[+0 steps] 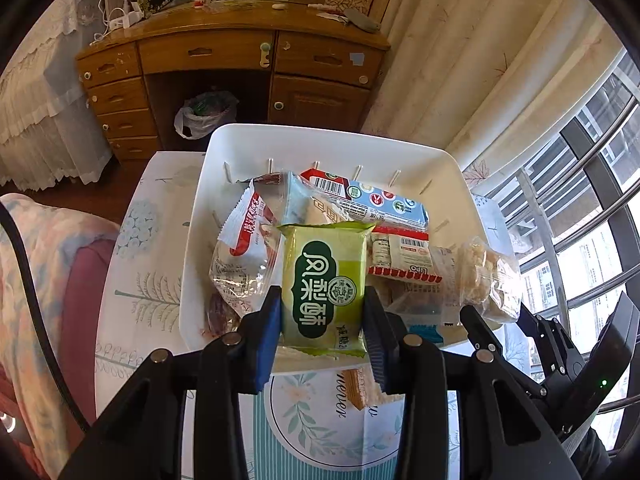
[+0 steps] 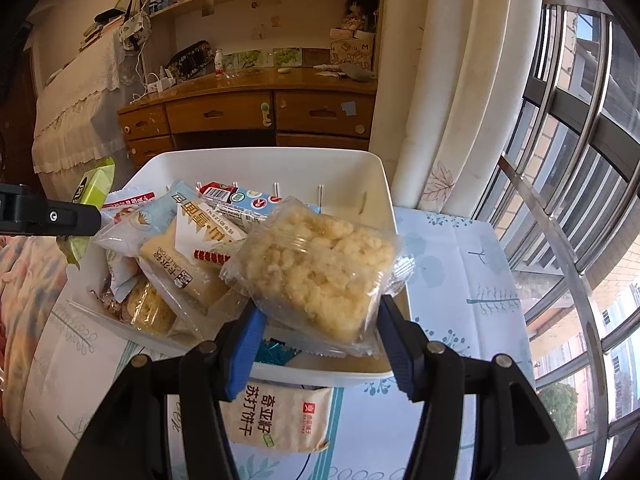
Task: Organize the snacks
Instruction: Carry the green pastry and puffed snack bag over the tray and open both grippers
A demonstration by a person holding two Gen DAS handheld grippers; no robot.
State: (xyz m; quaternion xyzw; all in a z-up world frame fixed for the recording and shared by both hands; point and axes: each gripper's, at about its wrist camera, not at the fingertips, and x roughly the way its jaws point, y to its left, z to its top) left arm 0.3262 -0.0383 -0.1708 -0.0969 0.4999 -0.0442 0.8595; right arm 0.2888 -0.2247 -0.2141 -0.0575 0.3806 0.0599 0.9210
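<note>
A white plastic bin (image 1: pixel 320 140) stands on the table and holds several snack packs. My left gripper (image 1: pixel 322 304) is shut on a green pastry pack (image 1: pixel 324 276), held over the bin's near side. My right gripper (image 2: pixel 320 312) is shut on a clear pack of puffed rice cake (image 2: pixel 316 276), held over the bin (image 2: pixel 376 184) near its front right corner. The rice cake pack also shows in the left wrist view (image 1: pixel 486 276), and the green pack in the right wrist view (image 2: pixel 94 188).
A cracker pack (image 2: pixel 280 416) and a wafer pack (image 1: pixel 360 388) lie on the floral tablecloth (image 2: pixel 460 280) in front of the bin. A wooden desk (image 1: pixel 224 60) stands behind, curtains (image 1: pixel 480 60) and a barred window (image 2: pixel 580 160) to the right, a sofa (image 1: pixel 40 280) to the left.
</note>
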